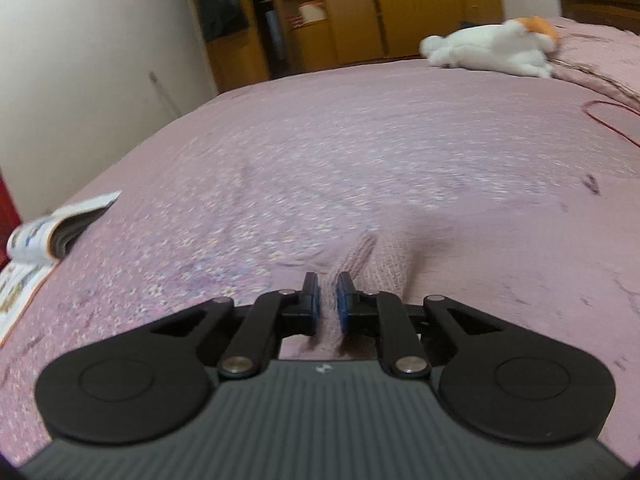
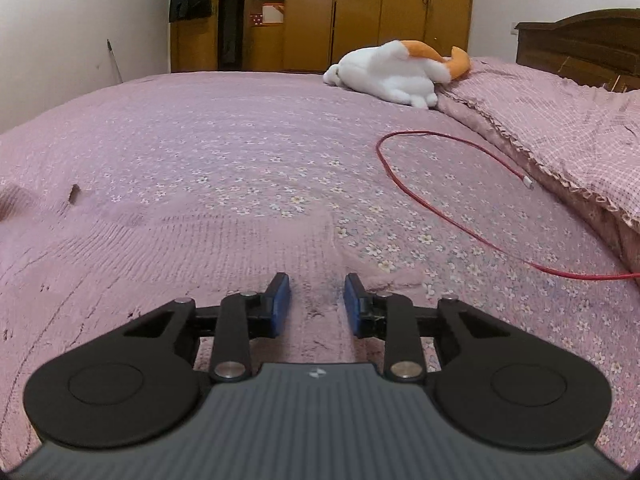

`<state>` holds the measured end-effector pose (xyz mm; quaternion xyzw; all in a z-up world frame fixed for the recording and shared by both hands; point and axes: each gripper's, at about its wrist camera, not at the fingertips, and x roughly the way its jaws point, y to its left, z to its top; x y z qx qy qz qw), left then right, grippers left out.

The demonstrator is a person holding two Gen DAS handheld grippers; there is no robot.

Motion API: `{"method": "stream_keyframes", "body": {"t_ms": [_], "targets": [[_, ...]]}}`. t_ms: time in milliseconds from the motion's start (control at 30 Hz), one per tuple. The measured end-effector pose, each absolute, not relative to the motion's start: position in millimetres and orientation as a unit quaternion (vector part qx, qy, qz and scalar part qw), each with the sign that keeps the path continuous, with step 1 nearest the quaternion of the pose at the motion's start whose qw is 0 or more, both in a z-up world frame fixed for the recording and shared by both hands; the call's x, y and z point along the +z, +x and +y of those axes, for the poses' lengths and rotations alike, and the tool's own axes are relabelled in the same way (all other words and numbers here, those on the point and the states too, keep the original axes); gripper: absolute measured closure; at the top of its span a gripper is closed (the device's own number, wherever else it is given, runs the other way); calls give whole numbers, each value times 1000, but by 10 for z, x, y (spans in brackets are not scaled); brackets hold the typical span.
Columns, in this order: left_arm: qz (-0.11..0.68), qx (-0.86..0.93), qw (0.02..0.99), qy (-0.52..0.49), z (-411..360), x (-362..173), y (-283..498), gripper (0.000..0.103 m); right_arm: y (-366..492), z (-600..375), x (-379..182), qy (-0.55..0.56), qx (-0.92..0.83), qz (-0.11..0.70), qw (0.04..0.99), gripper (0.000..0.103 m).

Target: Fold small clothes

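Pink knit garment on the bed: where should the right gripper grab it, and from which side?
Grip the thin bottom edge of the pink knit garment near its right corner, where it lies flat on the bedspread. Come in low from the near side, as the right gripper already straddles that edge. The left gripper pinches the opposite side.

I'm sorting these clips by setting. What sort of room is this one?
Most likely a bedroom in a home: a wide bed with a pink floral bedspread, a dark wooden headboard, and wooden wardrobes along the far wall.
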<state>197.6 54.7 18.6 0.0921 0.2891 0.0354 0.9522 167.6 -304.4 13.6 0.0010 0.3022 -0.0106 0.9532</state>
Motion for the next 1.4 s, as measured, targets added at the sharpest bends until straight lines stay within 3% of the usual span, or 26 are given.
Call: {"method": "stream_keyframes", "body": {"t_ms": [167,267,333,567,700,933,1167,1300,1400], "targets": [[294,21,955,34,665,220,1976,90,1706,-3021,117,-12,-15,305,952,69],[299,-4,954,4,713,250,2001,89,1705,-2988,119,-21,-17,303,952,63],[311,-23,950,-16,744,246,2050,83,1694,-2970,122,-26,-20,303,953,55],[338,-49,939,-51,742,189,2236,82,1689,-2965,119,-26,-30,303,952,45],[313,-47,948,-38,682,201,2181,93,1696,-2965,126,-28,-29,303,952,43],[277,44,959,-43,792,235,2219,93,1700,-2949,129,-29,-34,303,952,39],[303,55,950,-46,848,174,2328,86,1697,-2960,123,-26,-34,305,951,34],[313,60,947,-44,877,233,2307,69,1686,-2969,124,-22,-31,304,952,30],[318,47,946,-38,899,306,2225,66,1676,-2981,130,-17,-26,301,953,29]]}}
